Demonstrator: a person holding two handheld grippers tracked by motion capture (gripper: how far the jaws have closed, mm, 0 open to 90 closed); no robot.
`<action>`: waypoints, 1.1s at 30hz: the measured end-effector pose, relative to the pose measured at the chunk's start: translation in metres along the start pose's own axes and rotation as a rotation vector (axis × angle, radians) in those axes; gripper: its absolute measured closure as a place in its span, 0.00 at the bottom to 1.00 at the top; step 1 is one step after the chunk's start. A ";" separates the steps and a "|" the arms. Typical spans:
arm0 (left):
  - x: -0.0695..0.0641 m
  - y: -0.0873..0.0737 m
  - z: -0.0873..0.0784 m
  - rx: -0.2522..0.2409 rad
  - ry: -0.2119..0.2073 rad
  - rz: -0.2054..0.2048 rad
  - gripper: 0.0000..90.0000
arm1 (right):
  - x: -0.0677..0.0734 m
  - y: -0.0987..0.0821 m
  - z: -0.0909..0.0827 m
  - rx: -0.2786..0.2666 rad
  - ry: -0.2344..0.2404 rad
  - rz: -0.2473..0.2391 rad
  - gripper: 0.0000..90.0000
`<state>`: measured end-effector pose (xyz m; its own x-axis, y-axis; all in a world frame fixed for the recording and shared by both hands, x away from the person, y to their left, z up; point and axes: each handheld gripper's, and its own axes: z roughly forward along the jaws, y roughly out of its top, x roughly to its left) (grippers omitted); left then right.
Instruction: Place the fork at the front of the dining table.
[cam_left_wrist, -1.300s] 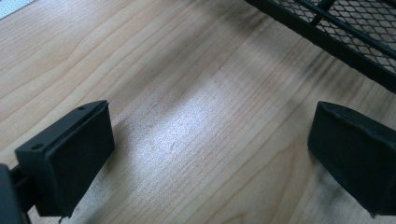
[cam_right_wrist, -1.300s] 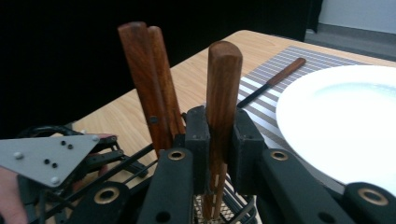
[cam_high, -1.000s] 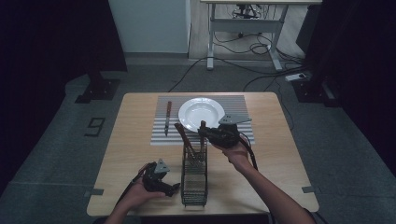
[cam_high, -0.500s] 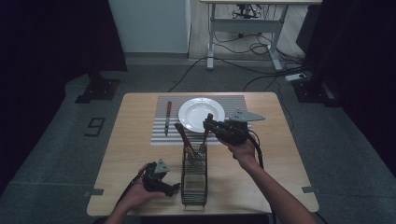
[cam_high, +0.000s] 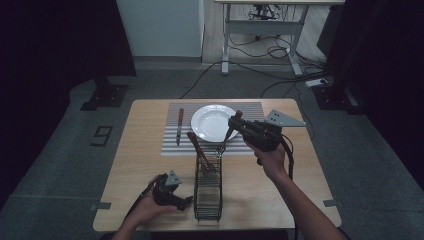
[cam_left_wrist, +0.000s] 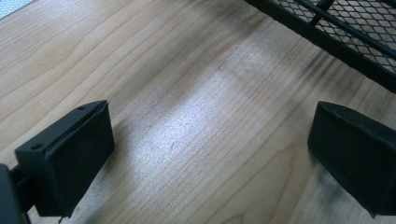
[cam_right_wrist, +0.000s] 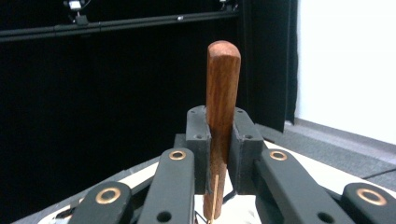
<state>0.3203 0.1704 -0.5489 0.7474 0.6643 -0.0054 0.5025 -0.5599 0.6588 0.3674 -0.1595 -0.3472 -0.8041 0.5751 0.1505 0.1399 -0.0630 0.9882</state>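
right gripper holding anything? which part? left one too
Right gripper is shut on the fork, by its wooden handle, below the rounded end. Left gripper is open, nothing between its jaws.

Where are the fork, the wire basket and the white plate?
fork (cam_high: 220, 148): high view, its metal tines, hanging below the right hand-held gripper.
wire basket (cam_high: 207, 200): high view, its mesh side.
white plate (cam_high: 210, 122): high view, its bare centre.

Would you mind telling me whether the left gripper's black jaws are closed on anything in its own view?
No, the left gripper stands open, its black pads wide apart over the bare light wooden table.
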 end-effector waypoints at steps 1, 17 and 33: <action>0.000 0.000 0.000 0.001 0.000 0.001 0.00 | -0.001 0.001 -0.001 -0.006 0.001 0.001 0.90; 0.000 0.000 0.000 0.001 -0.001 0.002 0.00 | -0.013 0.007 -0.014 -0.022 -0.055 0.007 0.90; 0.000 0.000 0.000 0.002 -0.002 0.002 0.00 | -0.040 -0.012 -0.009 0.071 -0.158 0.017 0.90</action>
<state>0.3201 0.1703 -0.5488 0.7494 0.6621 -0.0057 0.5016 -0.5620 0.6577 0.3928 -0.1889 -0.3650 -0.7015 0.6957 0.1549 0.1973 -0.0194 0.9802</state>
